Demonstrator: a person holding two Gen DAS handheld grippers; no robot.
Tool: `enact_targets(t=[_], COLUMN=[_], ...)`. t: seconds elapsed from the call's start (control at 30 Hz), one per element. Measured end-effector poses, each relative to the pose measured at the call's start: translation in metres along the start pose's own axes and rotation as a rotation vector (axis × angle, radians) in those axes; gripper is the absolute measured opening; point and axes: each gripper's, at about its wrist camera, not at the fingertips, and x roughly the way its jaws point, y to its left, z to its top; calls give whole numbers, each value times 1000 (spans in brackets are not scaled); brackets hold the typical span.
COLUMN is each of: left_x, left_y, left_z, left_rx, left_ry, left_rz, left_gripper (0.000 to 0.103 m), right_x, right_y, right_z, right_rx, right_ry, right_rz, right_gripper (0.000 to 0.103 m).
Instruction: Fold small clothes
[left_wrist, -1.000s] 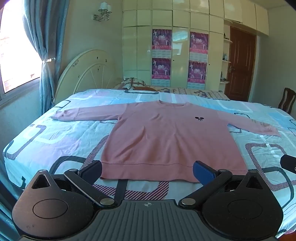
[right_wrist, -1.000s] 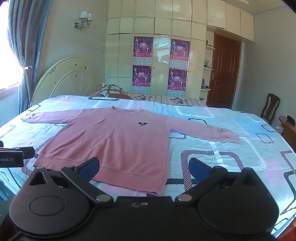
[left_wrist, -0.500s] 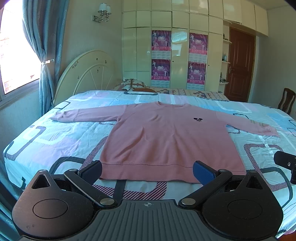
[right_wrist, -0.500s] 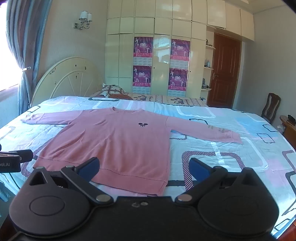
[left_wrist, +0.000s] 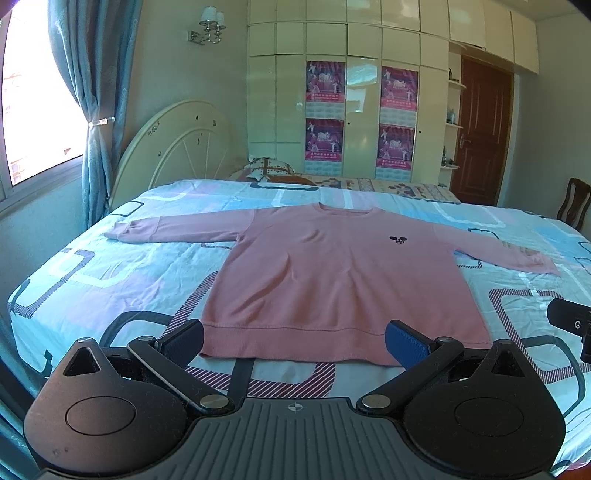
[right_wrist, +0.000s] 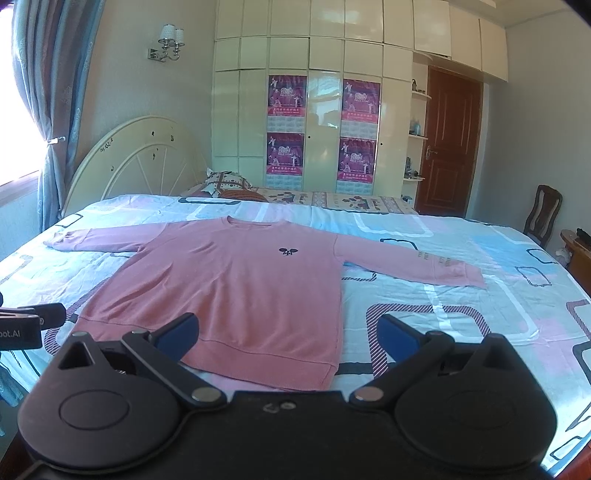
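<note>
A pink long-sleeved sweatshirt (left_wrist: 332, 273) lies flat and face up on the bed, both sleeves spread out, a small black logo on its chest. It also shows in the right wrist view (right_wrist: 243, 288). My left gripper (left_wrist: 295, 343) is open and empty, held just short of the hem, above the bed's near edge. My right gripper (right_wrist: 288, 336) is open and empty, over the hem's right corner. The right gripper's tip shows at the right edge of the left wrist view (left_wrist: 570, 325); the left gripper's tip shows at the left edge of the right wrist view (right_wrist: 33, 321).
The bed (left_wrist: 110, 273) has a blue, pink and white patterned sheet, a cream headboard (left_wrist: 173, 147) at the left and a pillow (left_wrist: 269, 170) at the far side. A wardrobe with posters (left_wrist: 362, 114), a brown door (left_wrist: 480, 136) and a chair (left_wrist: 572, 203) stand beyond.
Both grippers have edged slightly; the right gripper's tip shows a little further into the left wrist view. The sweatshirt has not moved.
</note>
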Motion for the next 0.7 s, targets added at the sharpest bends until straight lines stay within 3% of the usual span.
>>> enact_targets(t=[0.7], left_x=[1], left_y=[-2], left_z=[1], left_rx=[-1], left_ry=[2], left_rz=[0], left_gripper=[103], right_x=[0], right_y=[-1], right_z=[0], right_rx=[-1], right_ry=[-1], right_rz=[2], right_gripper=[103])
